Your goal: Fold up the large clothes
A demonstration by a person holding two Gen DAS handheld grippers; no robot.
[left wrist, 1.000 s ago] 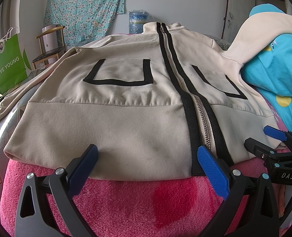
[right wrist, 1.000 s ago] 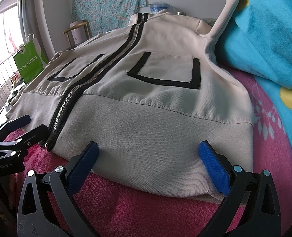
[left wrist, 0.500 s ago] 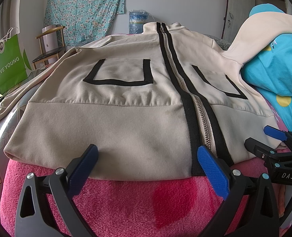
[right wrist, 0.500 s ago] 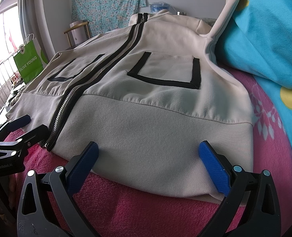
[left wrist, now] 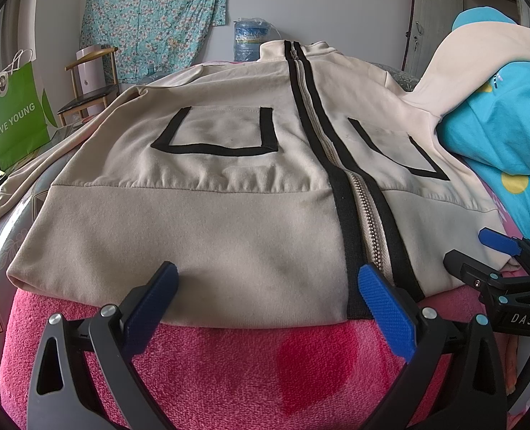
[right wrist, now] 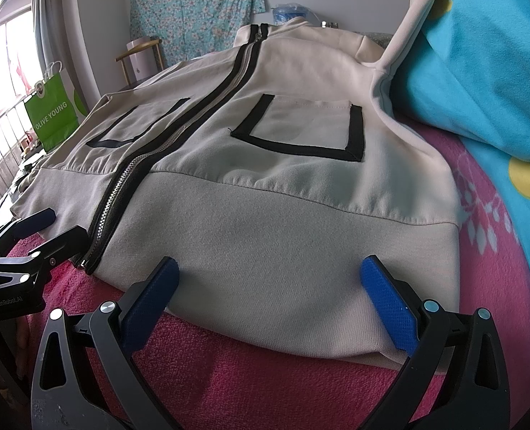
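Note:
A cream zip-up jacket (left wrist: 207, 222) with black trim and two black-outlined pockets lies front up on a pink towel (left wrist: 229, 365), hem nearest me. My left gripper (left wrist: 265, 286) stands open at the hem's left half, its right finger by the zipper (left wrist: 367, 215). My right gripper (right wrist: 268, 283) stands open at the hem's right half of the jacket (right wrist: 265, 222); nothing is between its fingers. Each gripper shows in the other's view: the right gripper (left wrist: 480, 251) at the right edge, the left gripper (right wrist: 46, 222) at the left. One sleeve (right wrist: 408, 28) runs up over blue bedding.
Blue bedding (left wrist: 498, 136) is piled on the right, (right wrist: 498, 71) close to the jacket's side. A green paper bag (left wrist: 14, 122), a wooden chair (left wrist: 89, 82) and a water jug (left wrist: 250, 39) stand beyond the bed. A floral cloth (left wrist: 150, 18) hangs on the wall.

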